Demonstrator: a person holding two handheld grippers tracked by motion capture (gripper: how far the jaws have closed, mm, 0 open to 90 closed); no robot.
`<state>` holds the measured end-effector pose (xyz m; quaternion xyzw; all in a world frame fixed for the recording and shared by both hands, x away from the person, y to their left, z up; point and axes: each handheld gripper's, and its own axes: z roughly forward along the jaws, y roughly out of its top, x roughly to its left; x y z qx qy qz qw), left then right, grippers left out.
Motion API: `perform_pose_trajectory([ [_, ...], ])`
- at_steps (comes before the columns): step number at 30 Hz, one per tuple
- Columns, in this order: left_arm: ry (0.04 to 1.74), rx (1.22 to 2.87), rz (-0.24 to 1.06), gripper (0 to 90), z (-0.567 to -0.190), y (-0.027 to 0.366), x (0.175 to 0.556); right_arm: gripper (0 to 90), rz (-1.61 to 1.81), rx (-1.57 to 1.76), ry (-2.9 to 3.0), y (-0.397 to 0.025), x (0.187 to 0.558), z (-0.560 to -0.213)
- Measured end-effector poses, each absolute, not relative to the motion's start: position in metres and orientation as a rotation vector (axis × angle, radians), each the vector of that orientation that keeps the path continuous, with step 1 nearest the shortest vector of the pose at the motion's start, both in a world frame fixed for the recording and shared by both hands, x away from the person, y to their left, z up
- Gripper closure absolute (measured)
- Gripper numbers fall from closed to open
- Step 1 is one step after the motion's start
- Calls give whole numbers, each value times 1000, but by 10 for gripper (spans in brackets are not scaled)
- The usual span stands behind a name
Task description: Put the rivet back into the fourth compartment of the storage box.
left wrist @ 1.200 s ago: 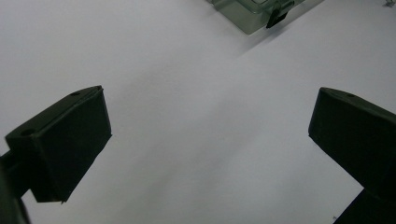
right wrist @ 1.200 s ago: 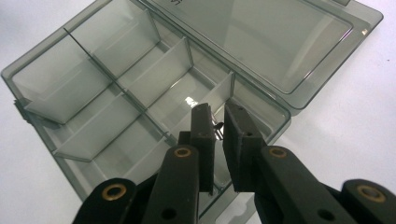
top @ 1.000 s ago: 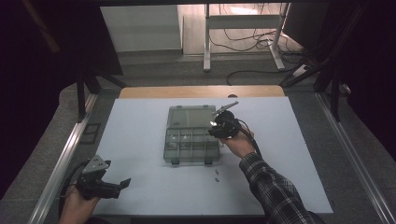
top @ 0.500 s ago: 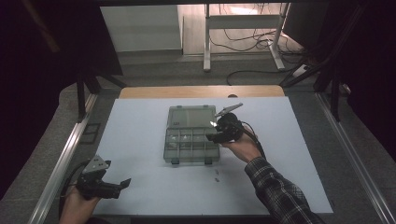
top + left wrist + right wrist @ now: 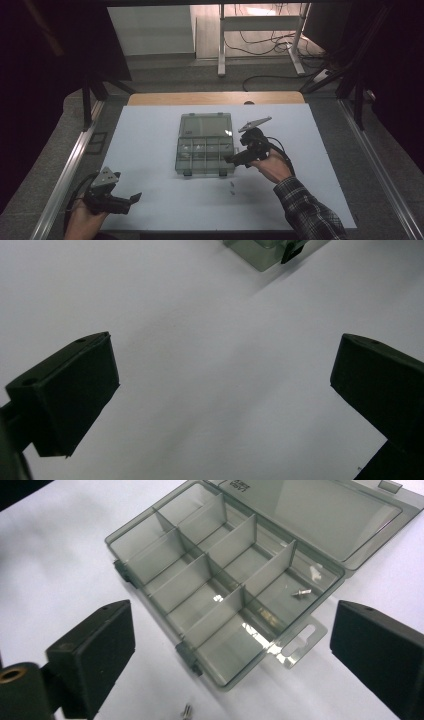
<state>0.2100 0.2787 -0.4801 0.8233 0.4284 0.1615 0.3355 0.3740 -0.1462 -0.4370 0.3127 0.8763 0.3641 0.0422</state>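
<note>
The right gripper (image 5: 234,160) hovers with jaws spread wide and empty at the near right corner of the open box (image 5: 225,585). Just ahead of it, in the box's end compartment, lies one small screw (image 5: 301,593); two more screws (image 5: 232,187) lie on the white worktop (image 5: 150,150) just behind and below it, outside the box. The left gripper (image 5: 134,198) is held low over bare worktop, jaws also apart and empty, with the box well ahead of it.

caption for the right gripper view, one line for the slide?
Open right gripper above a clear compartment box, lid open; one screw inside.
</note>
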Motion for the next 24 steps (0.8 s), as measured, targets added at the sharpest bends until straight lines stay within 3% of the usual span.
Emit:
perform_pose_trajectory([
  [4,1126,2132,426,0,-479,280,210,0,1156,920,2651,-152,365,-436],
  [24,1119,2126,423,0,-479,281,209,0,1065,860,2666,-168,329,-447],
])
